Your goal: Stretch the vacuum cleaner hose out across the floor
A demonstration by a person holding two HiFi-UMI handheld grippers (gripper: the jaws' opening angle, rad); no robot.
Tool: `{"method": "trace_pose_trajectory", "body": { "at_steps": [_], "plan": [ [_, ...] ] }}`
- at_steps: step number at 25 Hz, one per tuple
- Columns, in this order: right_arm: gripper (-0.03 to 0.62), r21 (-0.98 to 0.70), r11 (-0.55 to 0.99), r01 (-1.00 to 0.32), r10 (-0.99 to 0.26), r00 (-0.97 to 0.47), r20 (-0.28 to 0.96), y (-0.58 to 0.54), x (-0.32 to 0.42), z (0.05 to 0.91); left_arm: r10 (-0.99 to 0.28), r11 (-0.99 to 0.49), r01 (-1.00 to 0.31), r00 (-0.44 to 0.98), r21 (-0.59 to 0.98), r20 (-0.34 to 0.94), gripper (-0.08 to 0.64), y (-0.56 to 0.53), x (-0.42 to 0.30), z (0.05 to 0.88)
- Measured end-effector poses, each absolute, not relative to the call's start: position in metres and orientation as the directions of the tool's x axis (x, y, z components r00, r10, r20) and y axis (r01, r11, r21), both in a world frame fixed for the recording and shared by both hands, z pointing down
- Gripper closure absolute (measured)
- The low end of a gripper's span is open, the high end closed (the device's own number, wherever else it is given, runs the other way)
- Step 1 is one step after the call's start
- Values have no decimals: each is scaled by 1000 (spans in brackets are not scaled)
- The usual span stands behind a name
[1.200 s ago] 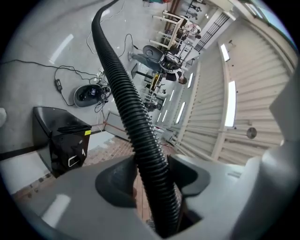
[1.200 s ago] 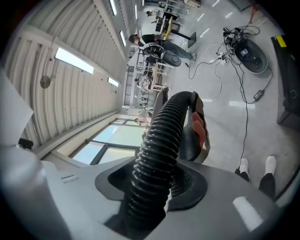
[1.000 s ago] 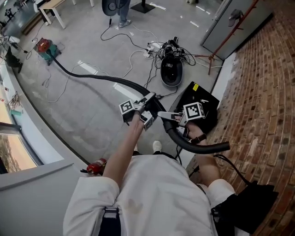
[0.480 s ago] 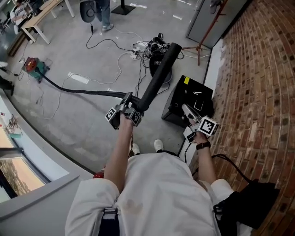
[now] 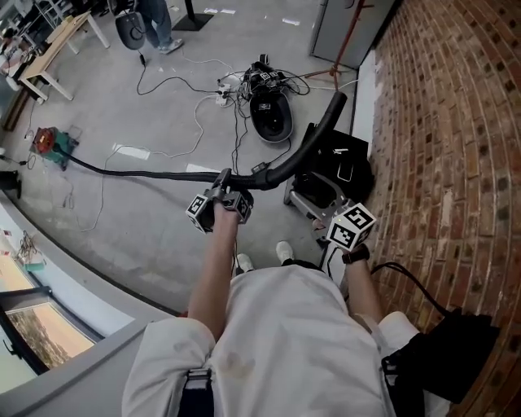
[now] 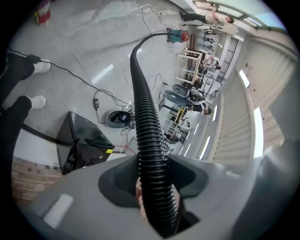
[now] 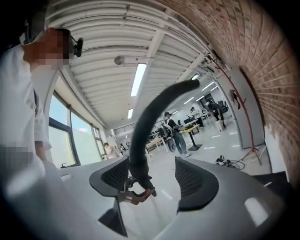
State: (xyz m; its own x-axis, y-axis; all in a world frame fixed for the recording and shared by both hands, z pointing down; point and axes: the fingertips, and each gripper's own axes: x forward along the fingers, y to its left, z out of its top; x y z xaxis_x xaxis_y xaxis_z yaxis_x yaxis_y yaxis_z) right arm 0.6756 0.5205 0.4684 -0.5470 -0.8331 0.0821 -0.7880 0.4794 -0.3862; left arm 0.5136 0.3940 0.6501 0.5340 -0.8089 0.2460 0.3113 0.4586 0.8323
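The black ribbed vacuum hose (image 5: 146,173) runs across the grey floor from the small red and green vacuum cleaner (image 5: 49,142) at far left. My left gripper (image 5: 223,184) is shut on the hose at waist height. Past that grip the free end (image 5: 321,130) curves up and to the right in the air. In the left gripper view the hose (image 6: 143,108) passes between the jaws (image 6: 154,187) and stretches away to the cleaner (image 6: 177,35). My right gripper (image 5: 313,208) hangs lower right, apart from the hose, its jaws opening with nothing between them (image 7: 150,176); the hose end (image 7: 145,122) shows beyond them.
A black case (image 5: 338,175) lies on the floor by the brick wall (image 5: 456,163). A dark oval device (image 5: 271,118) and tangled cables (image 5: 236,81) lie behind it. A person (image 5: 155,24) stands far back near a table (image 5: 49,53). A window ledge (image 5: 73,269) runs along the left.
My right gripper has let go of the hose and dropped away to the right. The freed end swung up and now bends toward the wall. My left gripper kept its hold.
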Motion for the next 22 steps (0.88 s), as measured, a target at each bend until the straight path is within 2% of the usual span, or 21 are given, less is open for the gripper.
{"method": "trace_pose_trajectory", "body": {
  "at_steps": [3, 7, 12, 14, 16, 17, 18, 22],
  "plan": [
    [293, -439, 428, -790, -852, -515, 95, 514, 678, 472, -792, 468, 295, 558, 833, 248, 381, 403, 526, 653],
    [296, -450, 474, -757, -830, -554, 57, 515, 665, 462, -785, 490, 296, 560, 820, 267, 379, 415, 537, 656],
    [299, -434, 547, -715, -770, -634, 75, 528, 647, 469, -801, 498, 303, 518, 812, 298, 380, 417, 528, 664],
    [295, -433, 566, -701, -755, -653, 69, 531, 637, 468, -793, 508, 274, 519, 817, 319, 380, 419, 526, 667],
    [294, -453, 526, -720, -788, -612, 59, 523, 639, 467, -773, 517, 222, 536, 827, 339, 382, 424, 531, 668],
    [311, -474, 481, -737, -820, -570, 54, 516, 647, 469, -761, 522, 200, 549, 829, 346, 380, 428, 536, 668],
    [395, -498, 438, -748, -847, -529, 49, 509, 656, 471, -747, 529, 184, 564, 828, 352, 380, 433, 541, 669],
    [416, -532, 372, -761, -877, -475, 66, 506, 683, 480, -685, 568, 127, 620, 813, 382, 370, 460, 562, 681]
  ]
}}
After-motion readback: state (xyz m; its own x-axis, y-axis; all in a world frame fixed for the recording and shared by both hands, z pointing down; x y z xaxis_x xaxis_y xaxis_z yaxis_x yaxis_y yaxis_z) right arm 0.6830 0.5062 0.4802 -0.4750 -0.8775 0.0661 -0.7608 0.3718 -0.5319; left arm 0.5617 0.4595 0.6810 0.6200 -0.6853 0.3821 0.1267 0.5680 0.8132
